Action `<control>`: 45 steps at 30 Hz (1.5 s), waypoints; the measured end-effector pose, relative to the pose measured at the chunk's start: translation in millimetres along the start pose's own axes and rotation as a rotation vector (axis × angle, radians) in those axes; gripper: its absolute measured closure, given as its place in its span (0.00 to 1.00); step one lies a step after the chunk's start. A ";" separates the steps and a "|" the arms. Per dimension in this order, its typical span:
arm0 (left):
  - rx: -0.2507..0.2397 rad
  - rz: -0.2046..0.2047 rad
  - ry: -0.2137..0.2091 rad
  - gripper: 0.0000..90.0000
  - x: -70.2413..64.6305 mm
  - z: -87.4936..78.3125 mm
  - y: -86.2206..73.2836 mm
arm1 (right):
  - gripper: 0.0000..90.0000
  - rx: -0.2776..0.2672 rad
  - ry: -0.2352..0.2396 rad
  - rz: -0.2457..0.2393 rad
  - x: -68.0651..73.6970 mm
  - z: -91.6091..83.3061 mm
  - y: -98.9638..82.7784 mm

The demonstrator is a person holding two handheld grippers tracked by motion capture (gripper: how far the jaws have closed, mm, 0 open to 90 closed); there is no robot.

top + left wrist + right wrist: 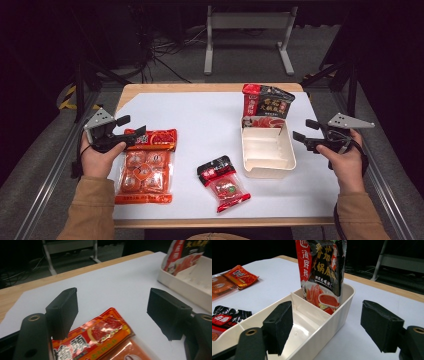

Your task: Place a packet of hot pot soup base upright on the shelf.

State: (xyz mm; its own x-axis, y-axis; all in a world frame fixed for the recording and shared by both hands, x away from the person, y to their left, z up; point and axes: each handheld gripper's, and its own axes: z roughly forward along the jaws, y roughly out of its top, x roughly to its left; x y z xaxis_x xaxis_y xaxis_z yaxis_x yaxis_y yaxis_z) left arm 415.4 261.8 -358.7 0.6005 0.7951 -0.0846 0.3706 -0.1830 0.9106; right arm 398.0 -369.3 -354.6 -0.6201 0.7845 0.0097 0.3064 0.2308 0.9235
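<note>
Tongs [134, 131] [297, 136], both apart, flank three packets [144, 166] [223, 183] [266, 101] and one tray [268, 168].

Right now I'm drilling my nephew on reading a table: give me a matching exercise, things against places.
Things:
1 orange packet
2 small red and black packet
3 dark tall pouch
4 right gripper

Places:
A standing in the cream bin's far compartment
B under the left gripper, jaws open
C right of the bin, jaws open
D flat on the white sheet, left of the bin

Pairs: 1-B, 2-D, 3-A, 4-C
</note>
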 end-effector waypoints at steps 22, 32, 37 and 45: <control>0.135 -0.115 0.111 0.28 58.8 31.2 -41.7 | 0.29 0.020 0.008 -0.001 -0.1 5.4 -4.6; 0.206 -0.164 0.109 0.28 70.7 41.2 -56.8 | 0.28 0.025 0.012 0.005 -0.1 7.0 -6.1; 0.232 -0.185 0.102 0.27 72.0 45.2 -61.1 | 0.28 0.024 0.015 0.005 0.2 7.8 -6.4; 0.278 -0.198 0.098 0.26 74.4 50.8 -65.7 | 0.28 0.025 0.024 0.014 0.9 8.8 -7.2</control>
State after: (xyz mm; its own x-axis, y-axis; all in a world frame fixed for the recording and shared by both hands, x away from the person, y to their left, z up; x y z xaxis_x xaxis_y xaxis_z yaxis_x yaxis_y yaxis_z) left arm 471.7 303.6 -445.4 0.4322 0.8800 -0.1971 0.6597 -0.1595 0.7344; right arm 401.6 -365.1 -364.7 -0.6328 0.7737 0.0316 0.3329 0.2350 0.9132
